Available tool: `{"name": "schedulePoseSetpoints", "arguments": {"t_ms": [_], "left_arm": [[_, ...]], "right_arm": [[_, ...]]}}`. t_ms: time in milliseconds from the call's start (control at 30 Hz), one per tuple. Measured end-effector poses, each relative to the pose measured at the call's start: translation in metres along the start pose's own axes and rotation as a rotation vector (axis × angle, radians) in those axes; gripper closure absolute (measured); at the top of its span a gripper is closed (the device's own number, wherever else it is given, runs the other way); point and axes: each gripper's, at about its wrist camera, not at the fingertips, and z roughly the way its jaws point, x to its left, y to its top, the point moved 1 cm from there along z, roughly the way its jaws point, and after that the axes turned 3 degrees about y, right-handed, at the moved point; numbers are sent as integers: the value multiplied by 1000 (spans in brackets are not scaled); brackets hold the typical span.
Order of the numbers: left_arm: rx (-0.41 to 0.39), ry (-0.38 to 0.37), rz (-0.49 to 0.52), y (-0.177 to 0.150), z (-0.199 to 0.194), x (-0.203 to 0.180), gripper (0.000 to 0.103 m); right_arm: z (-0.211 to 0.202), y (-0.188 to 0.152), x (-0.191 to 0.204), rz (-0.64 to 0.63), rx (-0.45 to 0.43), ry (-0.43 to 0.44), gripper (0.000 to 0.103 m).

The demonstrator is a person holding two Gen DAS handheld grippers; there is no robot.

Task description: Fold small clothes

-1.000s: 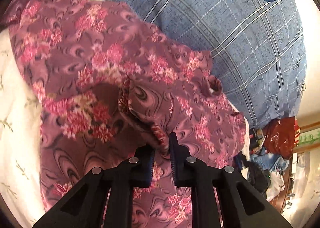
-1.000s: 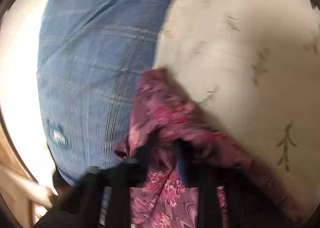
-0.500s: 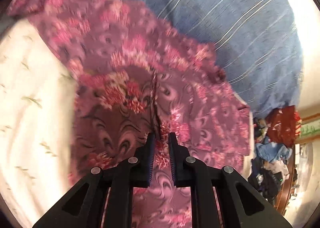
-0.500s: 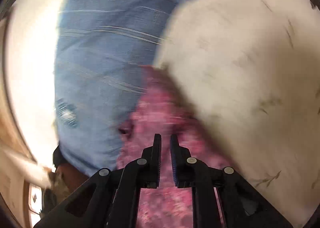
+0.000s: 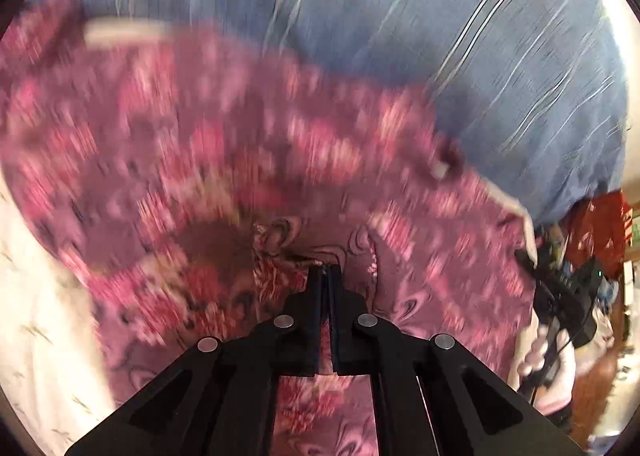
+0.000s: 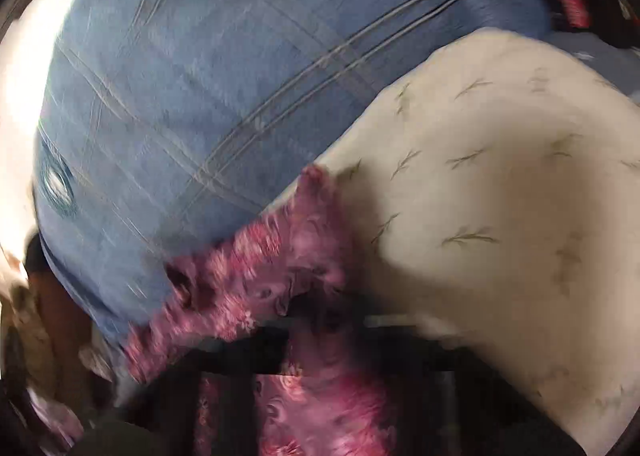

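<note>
A purple-pink floral garment (image 5: 224, 160) lies spread over a white sheet and a blue blanket; it is motion-blurred. My left gripper (image 5: 325, 270) is shut, with a fold of the floral cloth pinched at its tips. In the right wrist view the same garment (image 6: 272, 268) bunches in front of my right gripper (image 6: 320, 320), whose fingers are blurred and largely covered by cloth, so I cannot tell how the jaws stand.
A blue plaid blanket (image 5: 440, 36) covers the far side and also shows in the right wrist view (image 6: 192, 76). A white sheet with small leaf prints (image 6: 500, 216) lies to the right there. Clutter and a red bag (image 5: 592, 232) sit off the bed at right.
My left gripper has closed tighter on the floral cloth and pulled it, with the view swinging. The right gripper has moved and the cloth now covers its fingers.
</note>
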Motion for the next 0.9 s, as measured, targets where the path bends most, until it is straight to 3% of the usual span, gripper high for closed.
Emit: {"name": "schedulePoseSetpoints", "arguments": {"t_ms": [67, 100, 167, 200, 233, 267, 300, 400, 500, 567, 633, 667, 700, 733, 767, 833, 900], "left_arm": [[-95, 15, 14, 2, -17, 1, 101], [-111, 51, 20, 3, -17, 3, 101], [-46, 181, 40, 3, 6, 10, 101], [8, 248, 46, 2, 20, 15, 102], [31, 262, 56, 0, 26, 18, 102], [6, 245, 69, -1, 15, 19, 102], [-3, 232, 64, -1, 5, 19, 102], [-82, 78, -1, -2, -39, 18, 101], [-118, -16, -8, -8, -65, 13, 93], [-85, -18, 14, -23, -61, 8, 84], [-10, 35, 40, -29, -34, 5, 80], [69, 97, 46, -35, -10, 6, 80], [99, 110, 42, -40, -1, 9, 83], [48, 111, 44, -42, -9, 9, 83], [55, 105, 44, -40, -15, 8, 83], [68, 34, 20, -36, -27, 11, 83], [23, 32, 6, -29, -52, 22, 80]], "right_arm": [[-13, 3, 8, -58, -90, 23, 99], [-10, 4, 5, -55, -90, -8, 99], [16, -1, -13, -19, 56, -101, 98], [23, -6, -20, -18, 87, -129, 99], [16, -8, -19, -24, 62, -118, 99], [7, -8, -15, -30, 42, -125, 89], [-5, -8, -9, -44, 6, -144, 89], [-39, -13, 19, -114, -97, -24, 88], [-40, -35, 37, -163, -68, 34, 85], [-21, -55, 36, -172, -5, -3, 84], [12, -77, 15, -110, 152, -93, 83], [6, -79, 15, -107, 96, -80, 90], [0, -80, 17, -85, 69, -84, 87], [-3, -80, 21, -55, 97, -100, 86], [-9, -82, 27, -51, 84, -87, 83], [-18, -89, 56, -119, 51, -13, 83], [-12, -98, 81, -176, 51, -3, 80]]}}
